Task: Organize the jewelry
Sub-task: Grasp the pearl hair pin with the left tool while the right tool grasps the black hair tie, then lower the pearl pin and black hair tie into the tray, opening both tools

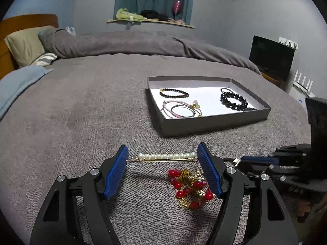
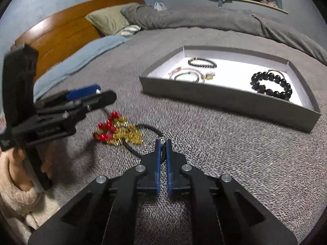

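Note:
My left gripper (image 1: 162, 149) stands open low over the grey bed cover. A pearl hair pin (image 1: 166, 156) lies across the gap between its fingertips, and a red-and-gold bead piece (image 1: 190, 187) lies by its right finger. My right gripper (image 2: 162, 143) is shut on a black cord (image 2: 147, 128) at its small metal clasp; the cord loops away on the cover next to the red-and-gold beads (image 2: 114, 131). The grey box (image 1: 214, 123) beyond holds a thin black bead bracelet (image 1: 173, 93), pink cord bracelets (image 1: 179, 108) and a big black bead bracelet (image 1: 234, 101).
The box (image 2: 224, 99) sits right of centre on the bed. A rolled grey duvet (image 1: 132, 45), a pillow (image 1: 24, 45) and a wooden headboard (image 2: 67, 28) lie beyond. A blue blanket (image 1: 18, 83) is at the left. A hand in a fuzzy sleeve (image 2: 14, 183) holds the left gripper (image 2: 107, 93).

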